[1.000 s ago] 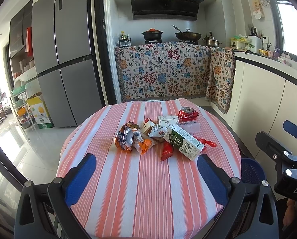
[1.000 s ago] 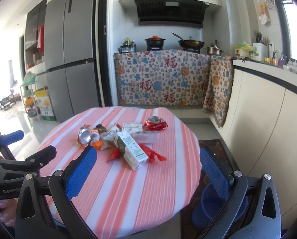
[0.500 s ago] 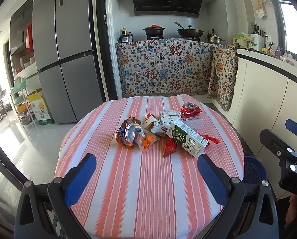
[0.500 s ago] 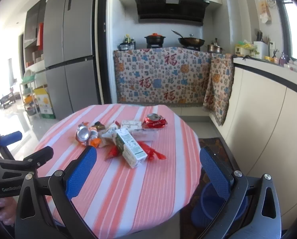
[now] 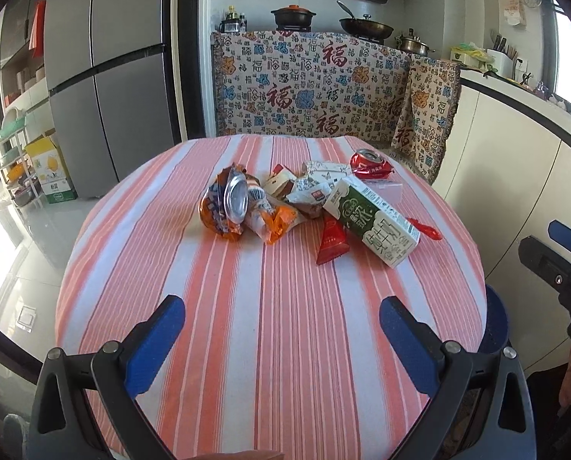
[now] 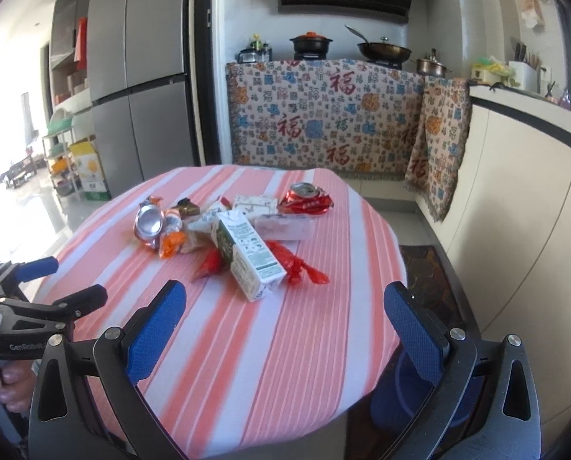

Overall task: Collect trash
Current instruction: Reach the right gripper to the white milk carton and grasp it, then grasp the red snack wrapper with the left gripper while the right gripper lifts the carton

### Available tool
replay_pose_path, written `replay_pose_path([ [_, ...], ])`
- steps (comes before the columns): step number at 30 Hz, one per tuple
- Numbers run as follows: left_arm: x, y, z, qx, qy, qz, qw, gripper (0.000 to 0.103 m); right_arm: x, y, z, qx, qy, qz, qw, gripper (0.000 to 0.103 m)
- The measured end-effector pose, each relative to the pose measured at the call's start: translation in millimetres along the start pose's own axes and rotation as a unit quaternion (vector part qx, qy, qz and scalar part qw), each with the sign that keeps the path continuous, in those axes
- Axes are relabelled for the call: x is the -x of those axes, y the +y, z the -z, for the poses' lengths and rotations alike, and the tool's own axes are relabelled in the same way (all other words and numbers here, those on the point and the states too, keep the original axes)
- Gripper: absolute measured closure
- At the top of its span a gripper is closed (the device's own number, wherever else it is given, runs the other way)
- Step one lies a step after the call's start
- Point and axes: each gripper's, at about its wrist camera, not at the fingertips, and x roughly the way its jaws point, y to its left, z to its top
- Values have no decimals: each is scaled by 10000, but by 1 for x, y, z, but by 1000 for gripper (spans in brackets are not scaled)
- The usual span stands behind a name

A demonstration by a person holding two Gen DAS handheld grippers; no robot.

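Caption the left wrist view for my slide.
Open left tool above striped round table, facing green-and-white carton amid trash.

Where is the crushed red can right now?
In both wrist views the crushed red can lies at the far right of the trash pile on the striped table, just beyond the green milk carton.

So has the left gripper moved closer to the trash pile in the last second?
Yes. The left gripper has advanced over the striped table: the green milk carton and pile loom larger and nearer its open fingers than before.
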Motion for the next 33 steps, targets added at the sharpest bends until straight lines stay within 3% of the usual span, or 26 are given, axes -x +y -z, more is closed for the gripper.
replay_pose_path([
  [5,-29,3,10,33,271,-122,9996,0,-23,-8,9,-11,236,-162,9996,0],
  [9,-46,-1,10,-94,397,82,9991,0,-46,-14,12,19,374,-341,9987,0],
  [17,-82,-2,1,-209,582,359,9974,0,-117,-10,-13,531,744,-1166,9890,1],
  [21,-97,-2,-4,-356,665,312,9967,0,-154,4,-27,822,1105,-1461,9796,14],
  [26,-113,-1,-2,-485,807,284,9952,0,-182,18,-36,1142,1311,-1391,9749,17],
  [31,-118,3,1,-510,936,335,9937,0,-190,32,-38,1530,1565,-1396,9657,34],
  [33,-118,2,2,-528,933,353,9936,0,-188,35,-36,1601,1630,-1365,9639,49],
])
